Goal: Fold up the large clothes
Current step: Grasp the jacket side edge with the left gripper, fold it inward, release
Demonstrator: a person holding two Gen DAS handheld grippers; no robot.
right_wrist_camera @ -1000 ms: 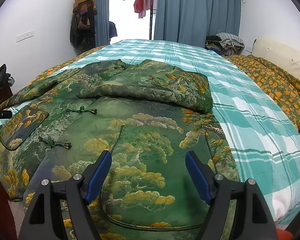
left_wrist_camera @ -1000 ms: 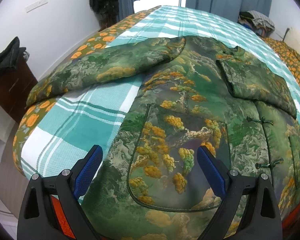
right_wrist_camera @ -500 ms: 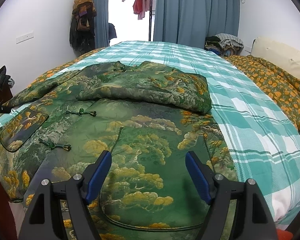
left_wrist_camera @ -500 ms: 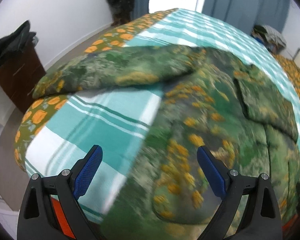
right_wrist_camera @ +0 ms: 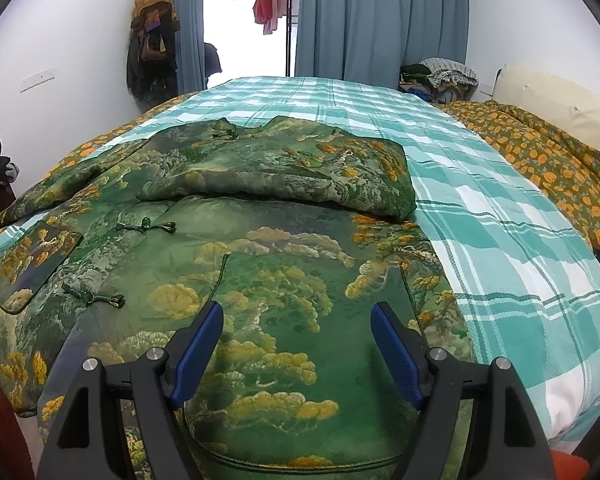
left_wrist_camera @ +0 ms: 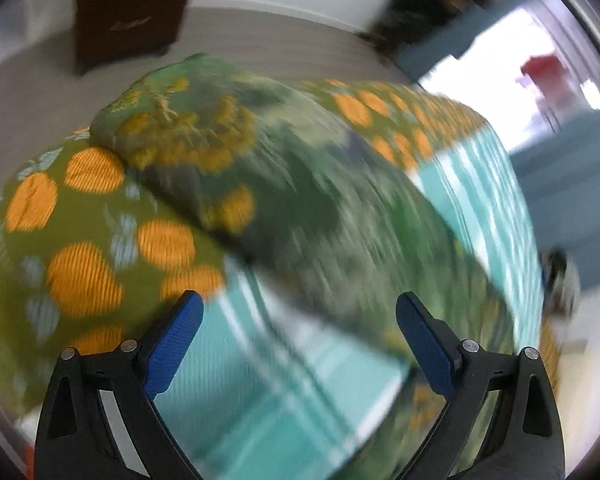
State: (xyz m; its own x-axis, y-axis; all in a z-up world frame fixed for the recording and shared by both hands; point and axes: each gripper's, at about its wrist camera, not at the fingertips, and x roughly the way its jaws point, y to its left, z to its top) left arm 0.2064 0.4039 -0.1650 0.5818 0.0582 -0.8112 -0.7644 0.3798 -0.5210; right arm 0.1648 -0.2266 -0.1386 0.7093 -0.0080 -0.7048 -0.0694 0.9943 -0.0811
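Note:
A large green padded jacket [right_wrist_camera: 268, 264] with yellow tree patterns lies spread on the bed. Its right sleeve [right_wrist_camera: 292, 176] is folded across the chest. Its left sleeve [left_wrist_camera: 228, 168] stretches out to the bed's left edge, blurred in the left wrist view. My left gripper [left_wrist_camera: 298, 320] is open and empty, hovering above the checked sheet just short of that sleeve. My right gripper [right_wrist_camera: 296, 326] is open and empty above the jacket's lower front, near the pocket.
The bed has a teal checked sheet [right_wrist_camera: 480, 216] over a green quilt with orange spots [left_wrist_camera: 80, 240]. A dark wooden cabinet [left_wrist_camera: 128, 4] stands on the floor to the left. Blue curtains [right_wrist_camera: 380, 20], hanging coats [right_wrist_camera: 152, 40] and a clothes pile [right_wrist_camera: 440, 76] are at the far end.
My left gripper has swung left and rolled, from over the jacket's front pocket to the outstretched left sleeve near the bed's edge. The right gripper has barely moved.

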